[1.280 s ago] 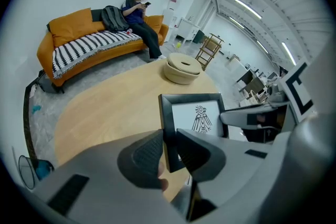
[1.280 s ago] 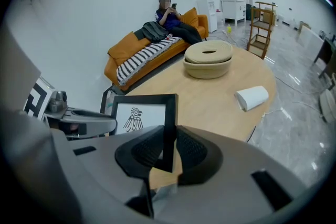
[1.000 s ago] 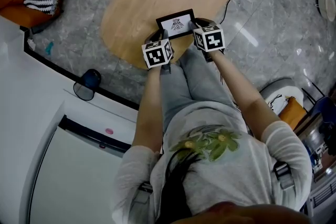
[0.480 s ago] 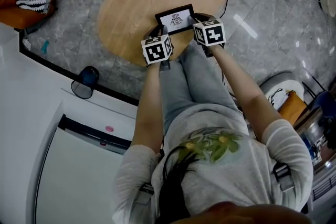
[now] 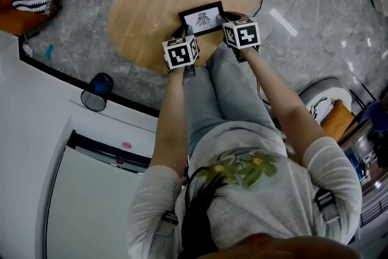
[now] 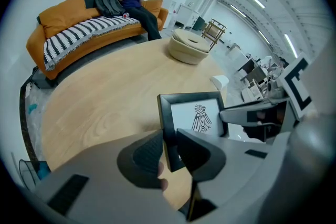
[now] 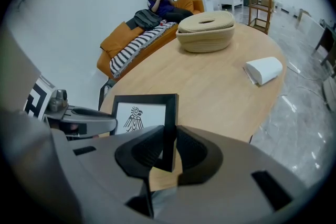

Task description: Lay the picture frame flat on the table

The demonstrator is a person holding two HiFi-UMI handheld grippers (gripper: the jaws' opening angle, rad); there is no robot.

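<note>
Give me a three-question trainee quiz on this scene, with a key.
1. True or false: only the left gripper clamps the black-framed bird picture.
2. What sits at the far end of the light wooden oval table? A) a woven beige basket B) a laptop C) a red vase
3. Fill in: the right gripper is shut on the picture's ____ side edge.
Key: 1 false; 2 A; 3 right.

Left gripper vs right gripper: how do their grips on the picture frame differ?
The left gripper clamps the left bar of the picture frame; the right gripper clamps its right bar. In the head view the left gripper's marker cube sits lower in the picture than the right gripper's, and their patterns differ. Shared: both are shut on the frame over the wooden table.
</note>
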